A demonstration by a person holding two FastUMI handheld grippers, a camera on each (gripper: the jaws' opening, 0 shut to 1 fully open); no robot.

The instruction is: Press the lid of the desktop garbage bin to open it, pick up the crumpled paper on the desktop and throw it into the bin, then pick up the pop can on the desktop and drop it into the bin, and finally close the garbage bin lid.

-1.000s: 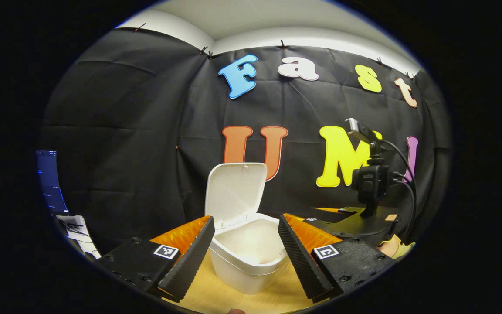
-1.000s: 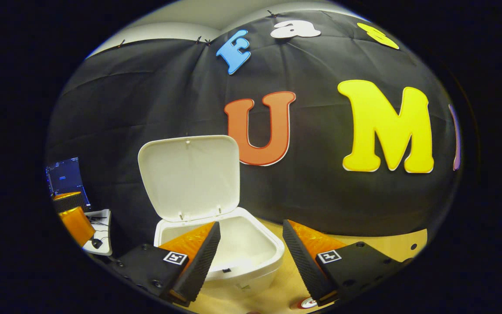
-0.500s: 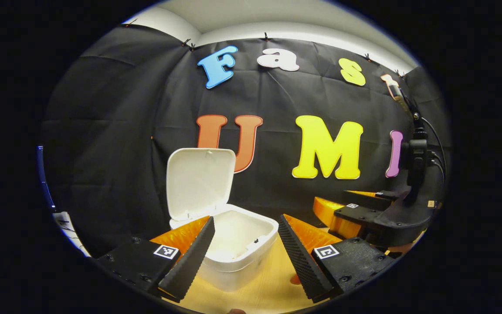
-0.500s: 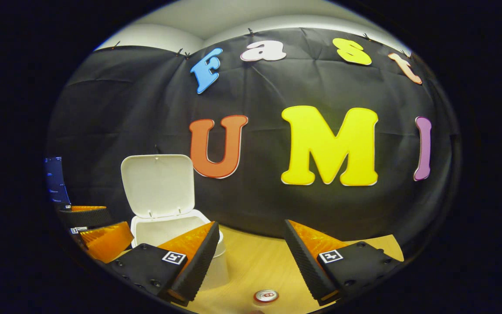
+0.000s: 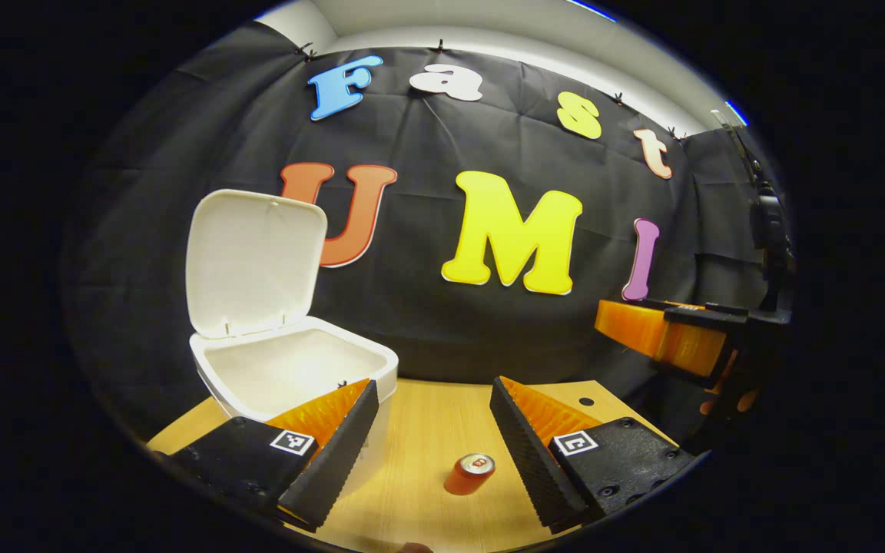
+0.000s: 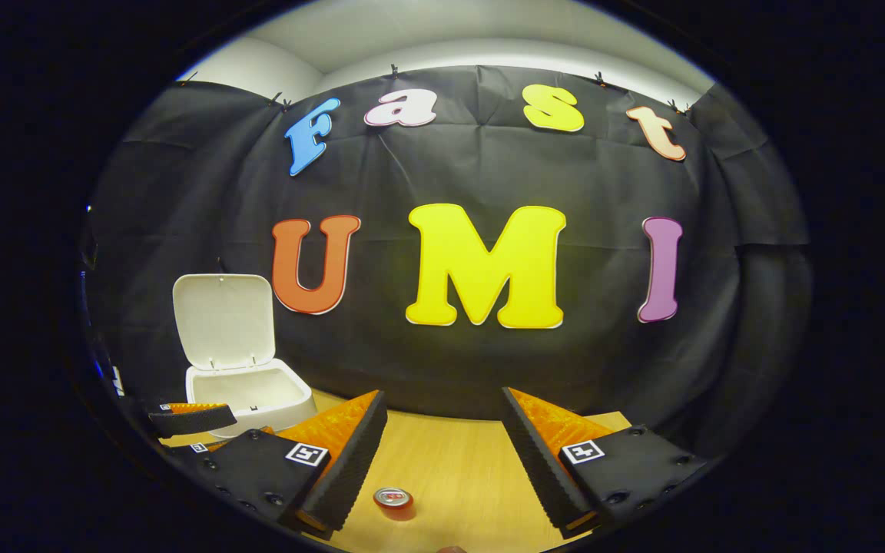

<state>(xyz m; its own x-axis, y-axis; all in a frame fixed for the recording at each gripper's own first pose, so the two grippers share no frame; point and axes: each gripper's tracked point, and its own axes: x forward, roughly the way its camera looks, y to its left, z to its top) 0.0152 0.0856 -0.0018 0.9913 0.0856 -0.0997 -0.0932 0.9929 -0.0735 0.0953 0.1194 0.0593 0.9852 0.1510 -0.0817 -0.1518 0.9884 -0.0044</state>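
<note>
The garbage bin [image 5: 289,369] is found standing on the wooden desktop [image 5: 427,430] with its lid [image 5: 252,261] raised upright at the back, so the mouth is left free to receive waste. It lies ahead and to the left of the left gripper [image 5: 431,449], whose left finger overlaps the bin's near wall in the left gripper view; contact cannot be confirmed. That gripper's fingers are spread wide, with nothing between them.

The pop can [image 5: 470,473] is seen upright on the desktop, low between the left gripper's fingers and just inside the right-hand one, apart from both. In the right gripper view the pop can [image 6: 393,502] sits just ahead of the right gripper [image 6: 442,461], nearer its left finger. That gripper is likewise spread and empty, and is judged to be lined up for taking the can.

No crumpled paper is made out on the desktop; whether it lies inside the bin cannot be told.

The desktop between can and bin appears unobstructed. The left gripper, seen beside the bin at far left in the right gripper view, could hinder a carry towards the mouth.
</note>
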